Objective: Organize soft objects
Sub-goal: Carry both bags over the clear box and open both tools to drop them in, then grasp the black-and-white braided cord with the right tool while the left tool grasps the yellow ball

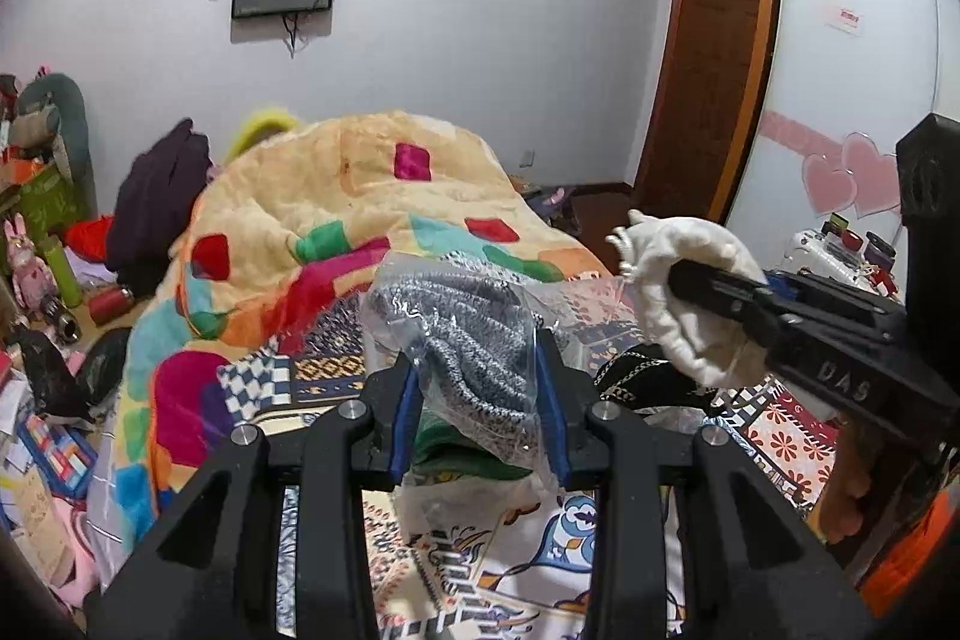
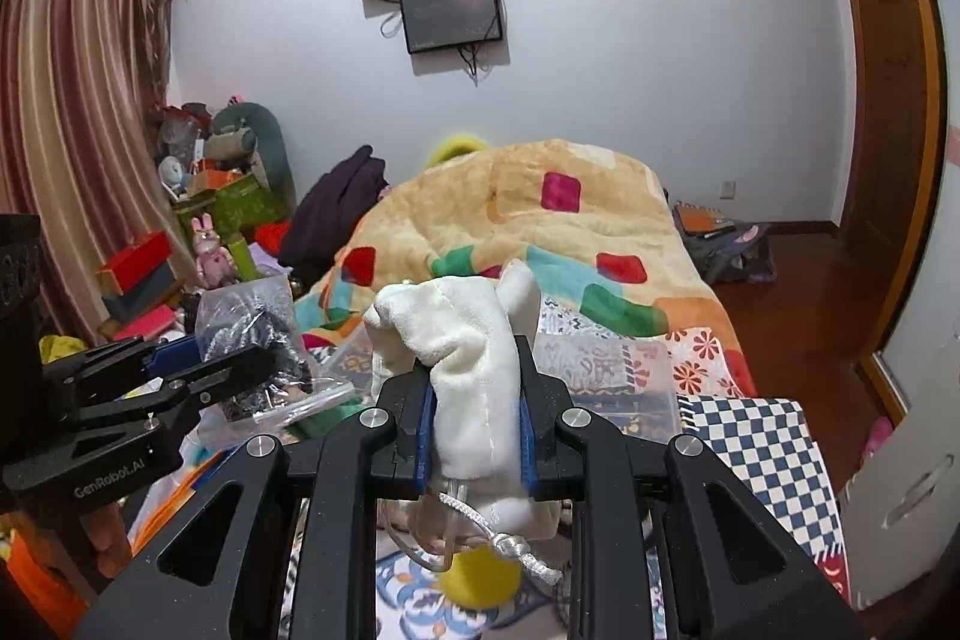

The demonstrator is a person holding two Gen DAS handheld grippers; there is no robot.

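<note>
My left gripper (image 1: 480, 370) is shut on a clear plastic bag holding a grey knit item (image 1: 474, 334) and holds it above the bed. It also shows at the left of the right wrist view (image 2: 258, 334). My right gripper (image 2: 474, 400) is shut on a white plush pouch (image 2: 468, 340) with a silver drawstring (image 2: 510, 544) hanging below. In the left wrist view the pouch (image 1: 690, 280) is at the right, level with the bag. A black patterned cloth (image 1: 648, 376) and a green item (image 1: 462, 454) lie on the bed below.
A fleece blanket with coloured squares (image 2: 540, 226) is heaped on the bed (image 1: 540, 550). A checkered cloth (image 2: 762, 448) lies at right. A clear lidded box (image 2: 606, 376) sits ahead. Clutter and boxes (image 2: 198, 220) fill the left. A wooden door (image 2: 882, 100) is at right.
</note>
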